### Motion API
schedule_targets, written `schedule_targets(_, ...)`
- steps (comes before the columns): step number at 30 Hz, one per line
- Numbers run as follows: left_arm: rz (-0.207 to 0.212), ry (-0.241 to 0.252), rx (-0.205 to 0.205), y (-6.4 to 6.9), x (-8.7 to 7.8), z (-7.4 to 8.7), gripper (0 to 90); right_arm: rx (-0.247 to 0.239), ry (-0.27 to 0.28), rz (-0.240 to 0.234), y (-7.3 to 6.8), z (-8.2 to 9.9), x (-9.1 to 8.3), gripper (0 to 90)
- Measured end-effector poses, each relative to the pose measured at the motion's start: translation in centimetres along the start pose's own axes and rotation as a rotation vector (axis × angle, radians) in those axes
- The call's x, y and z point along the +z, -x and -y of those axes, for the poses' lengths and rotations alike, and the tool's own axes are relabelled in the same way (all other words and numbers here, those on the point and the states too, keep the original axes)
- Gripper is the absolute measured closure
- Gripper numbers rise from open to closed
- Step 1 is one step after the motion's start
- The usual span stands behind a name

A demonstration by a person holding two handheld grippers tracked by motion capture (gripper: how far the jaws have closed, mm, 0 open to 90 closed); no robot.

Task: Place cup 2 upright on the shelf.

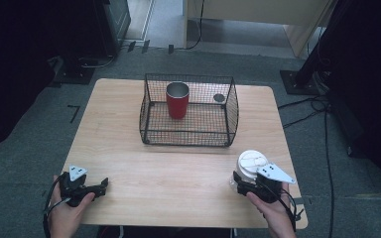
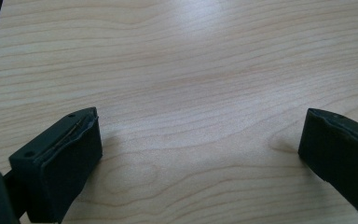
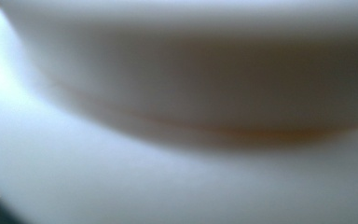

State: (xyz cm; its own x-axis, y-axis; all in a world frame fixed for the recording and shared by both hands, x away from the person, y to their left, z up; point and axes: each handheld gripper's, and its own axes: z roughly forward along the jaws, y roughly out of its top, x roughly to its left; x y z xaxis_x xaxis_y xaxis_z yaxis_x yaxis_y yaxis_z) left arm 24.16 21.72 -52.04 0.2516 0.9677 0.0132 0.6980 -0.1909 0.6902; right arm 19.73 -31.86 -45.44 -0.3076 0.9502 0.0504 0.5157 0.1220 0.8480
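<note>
A white lidded cup (image 1: 250, 161) stands near the table's front right corner. My right gripper (image 1: 237, 179) is pressed up against its lower side, held by a hand. In the right gripper view the cup's white wall (image 3: 179, 140) sits blurred right against the lens and hides the jaws. I read this gripper as shut on the cup. My left gripper (image 1: 103, 185) rests at the front left of the table. Its jaws stand wide open over bare wood (image 2: 200, 149), nothing between them.
A black wire basket (image 1: 188, 140) sits at the middle back of the wooden table (image 1: 168, 168). Inside it stand a red metal cup (image 1: 177, 101) and a small dark round object (image 1: 219, 98). Cables and dark stands lie on the floor to the right.
</note>
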Motion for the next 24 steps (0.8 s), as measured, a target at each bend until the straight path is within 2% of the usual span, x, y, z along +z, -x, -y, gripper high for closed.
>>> schedule_targets(11,0.000,0.000,0.000,0.0,0.0,0.0,0.0,-0.011,0.050,-0.021,-1.3,-1.0,-0.7,16.8)
schedule_targets(17,-0.022,0.001,-0.026,0.2,0.0,0.0,0.0,-0.024,0.071,-0.039,-2.4,-2.3,-0.8,16.8)
schedule_targets(24,-0.022,0.003,-0.027,0.3,0.0,0.0,0.0,-0.039,0.094,-0.056,-3.8,-4.3,-0.6,16.8)
